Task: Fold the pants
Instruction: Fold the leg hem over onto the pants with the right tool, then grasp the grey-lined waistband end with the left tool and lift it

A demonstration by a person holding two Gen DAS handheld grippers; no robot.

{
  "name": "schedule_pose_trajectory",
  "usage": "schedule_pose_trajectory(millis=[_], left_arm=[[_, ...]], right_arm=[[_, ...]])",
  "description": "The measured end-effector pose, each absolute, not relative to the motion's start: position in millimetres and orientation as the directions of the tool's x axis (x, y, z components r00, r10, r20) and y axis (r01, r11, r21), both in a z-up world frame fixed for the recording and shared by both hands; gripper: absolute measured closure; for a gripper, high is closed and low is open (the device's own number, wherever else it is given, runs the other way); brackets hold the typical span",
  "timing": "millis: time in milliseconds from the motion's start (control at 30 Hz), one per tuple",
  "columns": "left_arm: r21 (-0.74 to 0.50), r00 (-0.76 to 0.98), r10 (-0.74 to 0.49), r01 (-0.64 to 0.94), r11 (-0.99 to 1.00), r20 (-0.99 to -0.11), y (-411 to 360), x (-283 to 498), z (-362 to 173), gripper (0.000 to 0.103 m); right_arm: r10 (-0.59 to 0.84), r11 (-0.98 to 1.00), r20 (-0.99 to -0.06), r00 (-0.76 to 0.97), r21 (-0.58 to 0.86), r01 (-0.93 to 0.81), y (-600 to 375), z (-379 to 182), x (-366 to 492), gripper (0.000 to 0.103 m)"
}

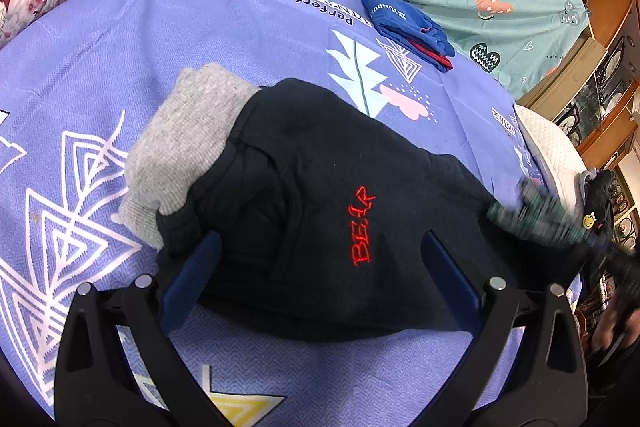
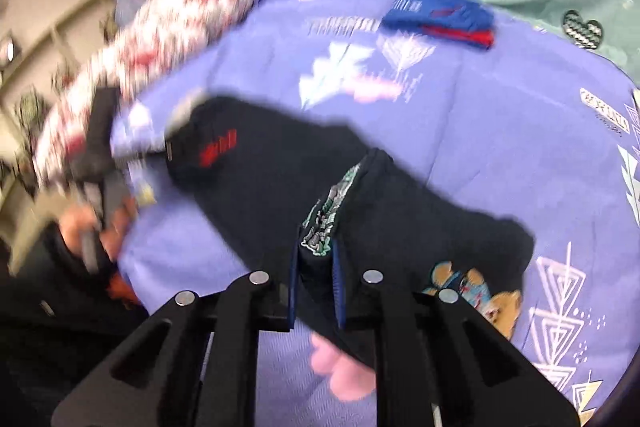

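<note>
Purple patterned bedsheet (image 1: 120, 67) fills the left wrist view; black pants (image 1: 320, 187) lie on it, left claw (image 1: 320, 259) spread wide over them. Right wrist view, blurred: right claw (image 2: 316, 267) clamped on a raised fold of the pants (image 2: 400, 195).

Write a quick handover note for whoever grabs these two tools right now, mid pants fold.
Left tool: open, hovering over the waist end of the black pants, near the red BEAR lettering; it grips nothing.
Right tool: shut on a pinched fold of the pants with a patterned patch showing, lifted off the purple sheet.
Pants lie across the sheet with the grey waistband at the far left.
A folded blue garment sits further back.
Done: a fold seems underway; the view is blurred.
Left: likely lay the held end over, then flatten.
</note>
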State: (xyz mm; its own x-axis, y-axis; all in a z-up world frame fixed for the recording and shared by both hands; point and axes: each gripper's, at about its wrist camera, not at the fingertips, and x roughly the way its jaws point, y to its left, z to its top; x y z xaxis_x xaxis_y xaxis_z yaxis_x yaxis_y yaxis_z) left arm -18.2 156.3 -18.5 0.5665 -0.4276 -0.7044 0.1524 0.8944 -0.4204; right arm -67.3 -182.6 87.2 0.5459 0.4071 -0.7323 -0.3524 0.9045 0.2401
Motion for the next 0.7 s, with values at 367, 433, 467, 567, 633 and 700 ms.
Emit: schedule_pose_trajectory(millis=[367, 433, 467, 567, 633, 700], left_arm=[[-0.534, 0.564, -0.509, 0.136, 0.834, -0.651, 178.1, -36.5, -1.0, 0.002], [-0.560, 0.558, -0.520, 0.115, 0.821, -0.647, 189.3, -45.1, 8.4, 0.002], [-0.563, 0.546, -0.509, 0.080, 0.822, -0.665, 197.5, -46.5, 10.2, 0.002], [-0.627, 0.495, -0.526, -0.050, 0.778, -0.692, 221.5, -41.9, -4.1, 0.002], [-0.637, 0.482, -0.518, -0.115, 0.762, -0.707, 228.2, -35.7, -14.9, 0.002], [-0.649, 0.474, -0.529, -0.127, 0.750, -0.704, 224.0, -23.1, -21.9, 0.002]], right_arm=[[0.420, 0.864, -0.809, 0.412, 0.216, -0.455, -106.9, 18.6, -50.0, 0.060], [0.473, 0.849, -0.745, 0.471, 0.243, -0.469, -119.4, 36.0, -56.4, 0.048], [0.483, 0.853, -0.713, 0.508, 0.252, -0.457, -129.8, 43.5, -57.1, 0.045], [0.526, 0.849, -0.631, 0.571, 0.342, -0.404, -166.7, 50.6, -51.7, 0.028], [0.548, 0.837, -0.590, 0.594, 0.399, -0.376, -188.1, 47.0, -49.2, 0.025], [0.555, 0.830, -0.563, 0.613, 0.427, -0.359, -204.4, 40.8, -47.7, 0.024]])
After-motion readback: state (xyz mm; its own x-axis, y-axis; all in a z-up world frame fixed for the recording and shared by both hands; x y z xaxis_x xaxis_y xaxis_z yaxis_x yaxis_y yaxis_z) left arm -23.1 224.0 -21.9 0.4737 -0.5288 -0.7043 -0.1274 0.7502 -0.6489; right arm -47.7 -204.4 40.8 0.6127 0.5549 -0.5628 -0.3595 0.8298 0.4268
